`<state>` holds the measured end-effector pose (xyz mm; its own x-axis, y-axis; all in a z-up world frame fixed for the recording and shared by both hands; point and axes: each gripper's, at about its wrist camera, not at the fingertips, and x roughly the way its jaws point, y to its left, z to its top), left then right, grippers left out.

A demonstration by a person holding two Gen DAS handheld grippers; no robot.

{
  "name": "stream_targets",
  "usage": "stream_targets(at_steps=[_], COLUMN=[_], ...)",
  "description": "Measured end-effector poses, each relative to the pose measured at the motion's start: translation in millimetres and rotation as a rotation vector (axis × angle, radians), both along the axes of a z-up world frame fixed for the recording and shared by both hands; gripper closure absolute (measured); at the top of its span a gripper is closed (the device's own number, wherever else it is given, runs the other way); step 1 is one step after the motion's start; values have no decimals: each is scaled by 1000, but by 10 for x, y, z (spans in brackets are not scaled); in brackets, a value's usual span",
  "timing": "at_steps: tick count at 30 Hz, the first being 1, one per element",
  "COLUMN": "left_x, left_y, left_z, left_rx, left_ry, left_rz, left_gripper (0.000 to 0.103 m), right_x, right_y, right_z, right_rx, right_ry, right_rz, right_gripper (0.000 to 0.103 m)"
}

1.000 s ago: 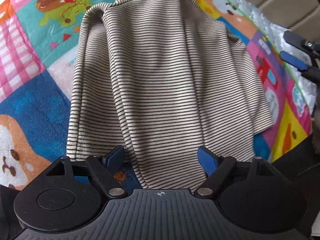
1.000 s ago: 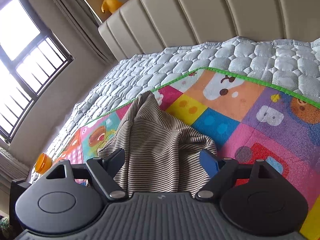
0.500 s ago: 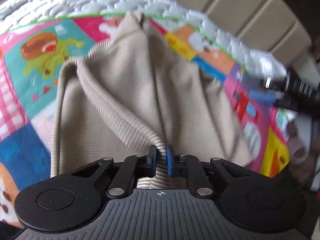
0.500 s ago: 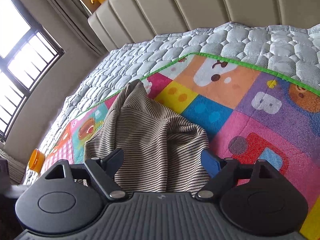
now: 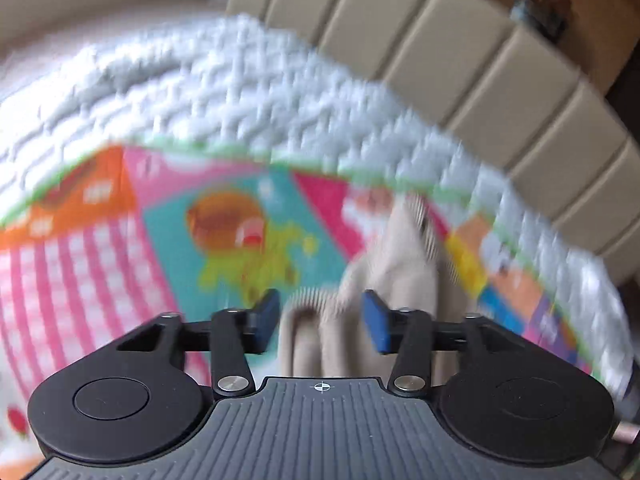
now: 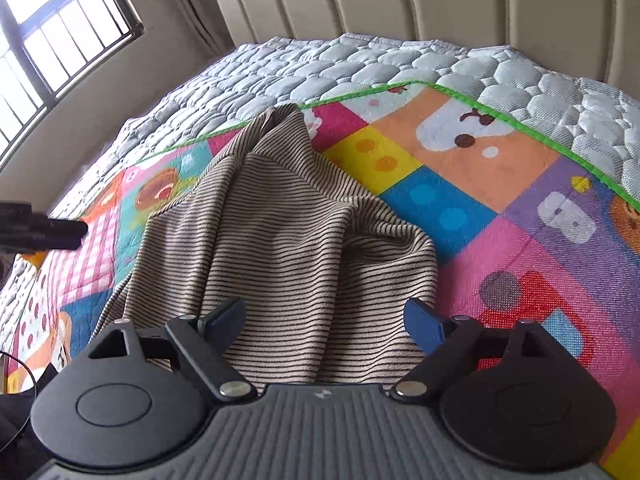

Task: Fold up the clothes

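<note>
A beige garment with thin dark stripes (image 6: pixel 280 240) lies bunched on a colourful patchwork play mat (image 6: pixel 500 208) on a bed. In the blurred left wrist view the garment (image 5: pixel 400 264) lies under and between the jaws of my left gripper (image 5: pixel 320 316), which stand apart with cloth in the gap but not pinched. My right gripper (image 6: pixel 324 320) is open wide, just above the garment's near edge, gripping nothing. The left gripper's dark tip (image 6: pixel 44 230) shows at the far left of the right wrist view.
A white quilted mattress cover (image 6: pixel 360 68) surrounds the mat, with a green mat border (image 6: pixel 520 120). A beige padded headboard (image 6: pixel 400 0) stands behind. A barred window (image 6: pixel 48 40) is at the upper left.
My left gripper shut on a fold of the garment half a second ago, then opened and swung up and left, blurring its view. My right gripper stayed open and moved closer over the cloth.
</note>
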<state>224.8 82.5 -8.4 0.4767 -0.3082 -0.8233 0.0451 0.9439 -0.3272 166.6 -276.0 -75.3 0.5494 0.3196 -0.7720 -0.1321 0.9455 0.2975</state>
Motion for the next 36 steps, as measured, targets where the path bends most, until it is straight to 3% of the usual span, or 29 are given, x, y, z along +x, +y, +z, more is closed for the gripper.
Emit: stream_targets(at_steps=[2, 3, 4, 8, 11, 13, 14, 18, 20, 22, 24, 27, 31, 33, 36], left_x=[-205, -307, -410, -739, -861, -920, -943, -990, -988, -963, -884, -598, -19, 288, 688], left_y=[-133, -200, -267, -558, -716, -810, -856, -1052, -1141, -1181, -1110, -859, -249, 87, 584], left_z=[-243, -364, -486, -679, -817, -853, -858, -857, -852, -807, -679, -316, 247, 418, 329], left_rx=[-39, -58, -78, 32, 138, 170, 180, 253, 291, 299, 248, 206, 189, 226, 245], left_ry=[83, 124, 166, 134, 142, 128, 120, 56, 18, -18, -50, -163, -331, -404, -380], left_rz=[-64, -96, -128, -268, -318, -350, -369, -428, -444, -444, -411, -284, -19, 121, 269], left_gripper=[31, 15, 7, 5, 5, 19, 44, 57, 70, 90, 92, 92, 93, 93, 92], right_x=[-5, -11, -17, -25, -26, -35, -39, -37, -36, -30, -24, -12, -7, -1, 22], right_y=[45, 53, 60, 34, 7, 7, 11, 34, 40, 36, 33, 35, 60, 80, 112], right_z=[-29, -31, -34, -24, -23, -18, -14, -21, -26, -37, -48, -69, -100, -113, -152], right_rx=[-15, -20, -25, -14, -3, -1, -2, -8, -12, -13, -15, -20, -36, -46, -61], right_ry=[16, 16, 16, 14, 18, 16, 13, 12, 13, 18, 23, 31, 38, 39, 48], right_rz=[12, 13, 15, 4, -3, 0, 3, 12, 11, 9, 7, 4, 9, 16, 27], right_gripper=[16, 16, 16, 16, 16, 16, 16, 16, 16, 16, 16, 16, 16, 16, 16])
